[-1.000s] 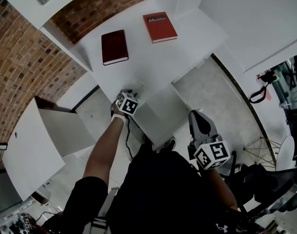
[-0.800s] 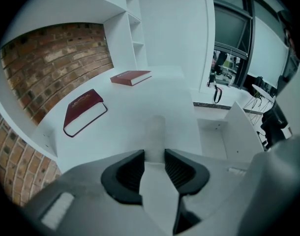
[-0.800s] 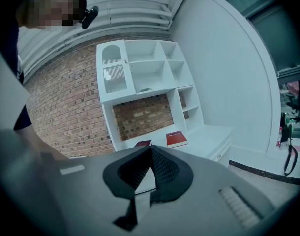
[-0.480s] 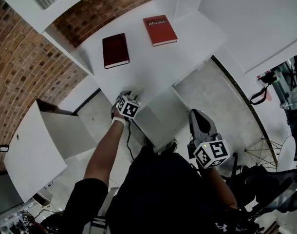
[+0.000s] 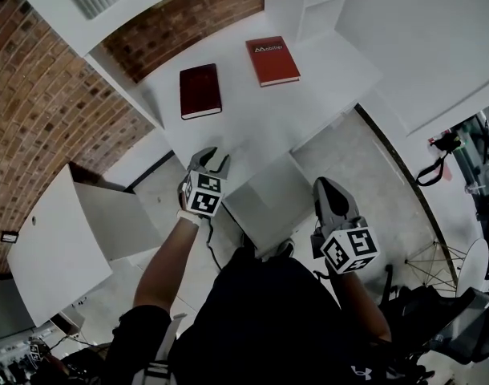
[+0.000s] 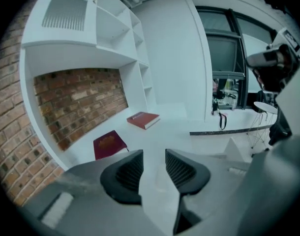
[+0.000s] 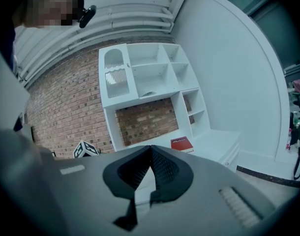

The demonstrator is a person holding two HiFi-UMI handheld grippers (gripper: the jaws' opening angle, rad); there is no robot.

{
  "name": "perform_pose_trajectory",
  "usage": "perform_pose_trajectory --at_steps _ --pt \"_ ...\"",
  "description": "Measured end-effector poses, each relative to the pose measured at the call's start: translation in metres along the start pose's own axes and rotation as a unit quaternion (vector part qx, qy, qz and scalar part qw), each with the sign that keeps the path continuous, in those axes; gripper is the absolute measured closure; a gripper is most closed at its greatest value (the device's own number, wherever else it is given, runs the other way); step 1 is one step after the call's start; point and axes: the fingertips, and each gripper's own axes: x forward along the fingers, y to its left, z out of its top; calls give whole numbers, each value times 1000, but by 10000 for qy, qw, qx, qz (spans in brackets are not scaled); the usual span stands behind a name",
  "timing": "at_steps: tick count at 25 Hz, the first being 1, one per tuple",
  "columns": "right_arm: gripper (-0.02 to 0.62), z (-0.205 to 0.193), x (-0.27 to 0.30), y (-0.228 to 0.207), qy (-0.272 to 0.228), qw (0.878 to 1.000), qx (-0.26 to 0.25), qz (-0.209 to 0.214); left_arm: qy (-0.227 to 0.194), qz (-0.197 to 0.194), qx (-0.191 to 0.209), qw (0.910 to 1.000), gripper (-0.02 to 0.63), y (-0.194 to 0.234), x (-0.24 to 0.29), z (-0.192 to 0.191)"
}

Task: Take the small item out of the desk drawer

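**Head view.** A white surface (image 5: pixel 252 123) against a brick wall (image 5: pixel 44 95) carries two closed books, lying flat and well apart. A dark red book (image 5: pixel 200 91) is on the left. A red book (image 5: pixel 272 60) is on the right, nearer the white shelves (image 5: pixel 305 2). The drawer (image 5: pixel 264 203) projects from the front edge of the surface over a grey floor (image 5: pixel 349 147), between the two grippers. The part of it that shows is plain white. The small item cannot be made out in any view, so its place cannot be told.

**Left gripper** (image 5: pixel 213 160). It is held over the front edge of the surface, by the drawer's left rear corner, and points toward the books. In the left gripper view its fingers (image 6: pixel 123 173) stand wide apart and hold nothing. Only bare white surface shows through the gap. The dark red book lies just beyond the left finger, and the red book lies farther back.

**Right gripper** (image 5: pixel 325 189). It is held over the floor, beside the drawer's right edge and apart from it. In the right gripper view its fingers (image 7: pixel 165 168) meet tip to tip and hold nothing. They point toward the shelves and the red book.

**Person** (image 5: pixel 260 319). Both arms reach forward from a dark-clothed body at the lower edge of the head view.
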Motion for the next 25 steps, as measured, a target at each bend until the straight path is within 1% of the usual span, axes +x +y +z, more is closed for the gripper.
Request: perform_pose_trajectory --at_steps 1,3,6,11,15,19,22,25 --pt "592 4 2 -1 -36 10000 -21 22 -220 125 -28 9997 471 5 -11 14" --pt "592 13 6 -2 -108 9999 -81 78 -629 335 -52 9974 488 12 -33 43" --pt "592 26 12 -2 -208 9995 -168 174 -1042 448 -31 9935 495 13 -62 79" --pt "592 51 22 -2 -425 9981 -329 306 -1604 407 74 9862 495 4 -92 131" --pt "592 73 29 1 -622 9964 -430 379 -2112 332 99 9768 500 -6 -119 177" --pt "592 96 33 2 -853 9941 -509 433 -2552 293 308 9660 508 -23 -142 215" --pt "592 110 35 7 -1007 9924 -541 463 -2871 198 404 9568 525 -36 -158 235" --pt "592 119 36 12 -1117 9910 -549 485 -3059 99 306 9515 551 -44 -168 243"
